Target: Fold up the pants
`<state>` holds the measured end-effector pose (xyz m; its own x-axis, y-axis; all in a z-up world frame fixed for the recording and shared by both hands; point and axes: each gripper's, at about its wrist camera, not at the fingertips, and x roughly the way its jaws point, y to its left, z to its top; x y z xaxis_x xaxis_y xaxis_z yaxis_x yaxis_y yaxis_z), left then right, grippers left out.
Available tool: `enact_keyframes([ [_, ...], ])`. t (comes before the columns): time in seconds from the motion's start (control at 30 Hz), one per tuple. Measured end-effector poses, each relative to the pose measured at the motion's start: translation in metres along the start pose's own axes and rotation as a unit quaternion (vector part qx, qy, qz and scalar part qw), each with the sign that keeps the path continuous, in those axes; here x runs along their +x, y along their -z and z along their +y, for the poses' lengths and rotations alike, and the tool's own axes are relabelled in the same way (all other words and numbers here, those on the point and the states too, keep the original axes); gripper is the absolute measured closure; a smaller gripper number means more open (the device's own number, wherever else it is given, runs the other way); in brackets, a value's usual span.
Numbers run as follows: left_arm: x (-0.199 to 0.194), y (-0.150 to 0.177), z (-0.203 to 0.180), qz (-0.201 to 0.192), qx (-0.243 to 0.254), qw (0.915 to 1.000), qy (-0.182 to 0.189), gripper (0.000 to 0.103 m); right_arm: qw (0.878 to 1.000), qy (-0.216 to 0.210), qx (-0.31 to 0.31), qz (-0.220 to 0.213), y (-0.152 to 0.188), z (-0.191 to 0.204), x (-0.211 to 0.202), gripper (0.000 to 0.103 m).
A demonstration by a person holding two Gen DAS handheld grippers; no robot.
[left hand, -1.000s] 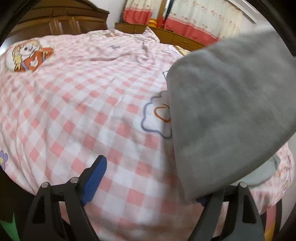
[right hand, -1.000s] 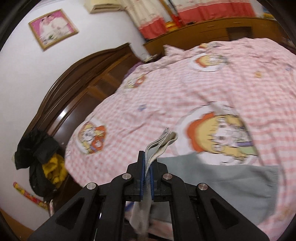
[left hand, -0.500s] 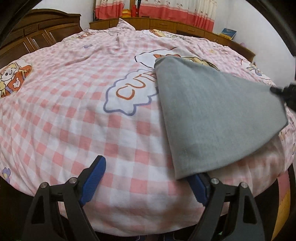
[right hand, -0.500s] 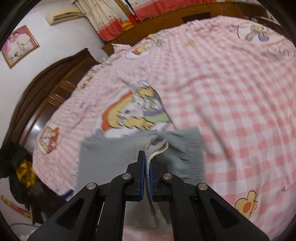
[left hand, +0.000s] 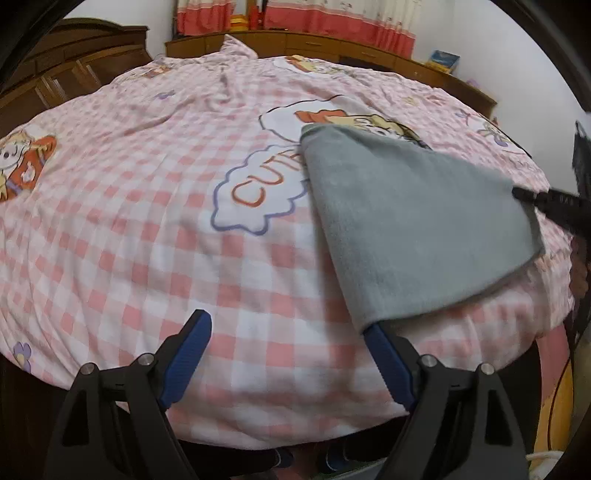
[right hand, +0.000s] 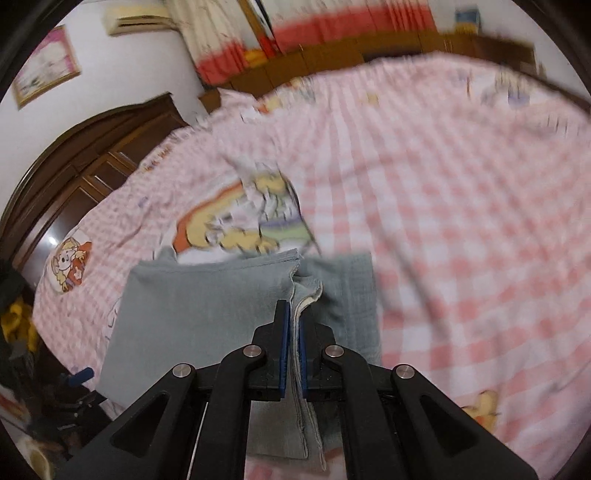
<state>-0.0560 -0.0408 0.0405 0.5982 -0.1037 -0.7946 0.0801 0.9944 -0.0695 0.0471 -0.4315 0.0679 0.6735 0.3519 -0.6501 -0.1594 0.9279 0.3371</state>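
So the grey pants are lying folded on the pink checked bedspread, near the edge of the bed. In the left wrist view they sit ahead and to the right of the fingers, covering part of the cartoon print with the "CUT..." lettering.

The left gripper has its blue-padded fingers spread wide apart. Nothing sits between them, just bedspread. The near corner of the pants hangs right over the tip of the right-hand finger, touching or nearly so; I can't tell whether it actually rests on it.

The right gripper is pressed together on the pants, pinching a stack of layered fabric edges between its blue pads. The edges stick out past the fingertips and you can see a paler lining or hem there. The folded grey panel spreads out to the left of those fingers, and a narrower strip lies to the right. That view is pretty blurry, so fine detail on the bedspread is hard to make out.

In the left wrist view the tip of the right gripper pokes in from the right, meeting the far corner of the pants.

Background: dark wooden headboard off to the left and red-and-cream curtains straight ahead.
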Motion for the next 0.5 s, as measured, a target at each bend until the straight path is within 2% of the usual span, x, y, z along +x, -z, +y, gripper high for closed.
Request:
enact_keyframes([
  [0.1,-0.007,-0.001,-0.007,-0.002,0.015,0.9999,0.003,0.016,0.999,0.033,-0.023,-0.016,-0.004,0.003,-0.002,0.098],
  [0.23,-0.015,-0.001,-0.01,-0.002,0.022,0.9996,0.017,0.016,0.998,0.058,-0.011,0.036,0.007,-0.016,0.037,0.098],
  [0.3,-0.02,-0.006,-0.009,-0.005,0.016,0.9994,0.032,0.015,0.997,0.063,-0.013,0.037,0.016,-0.021,0.046,0.098],
  [0.37,-0.024,-0.013,-0.007,-0.012,0.009,0.9992,0.037,0.016,0.998,0.062,-0.01,0.026,0.019,-0.022,0.045,0.098],
  [0.5,-0.025,-0.033,-0.011,-0.034,0.006,0.9977,0.058,0.016,0.996,0.079,0.003,0.034,0.011,-0.018,0.034,0.098],
])
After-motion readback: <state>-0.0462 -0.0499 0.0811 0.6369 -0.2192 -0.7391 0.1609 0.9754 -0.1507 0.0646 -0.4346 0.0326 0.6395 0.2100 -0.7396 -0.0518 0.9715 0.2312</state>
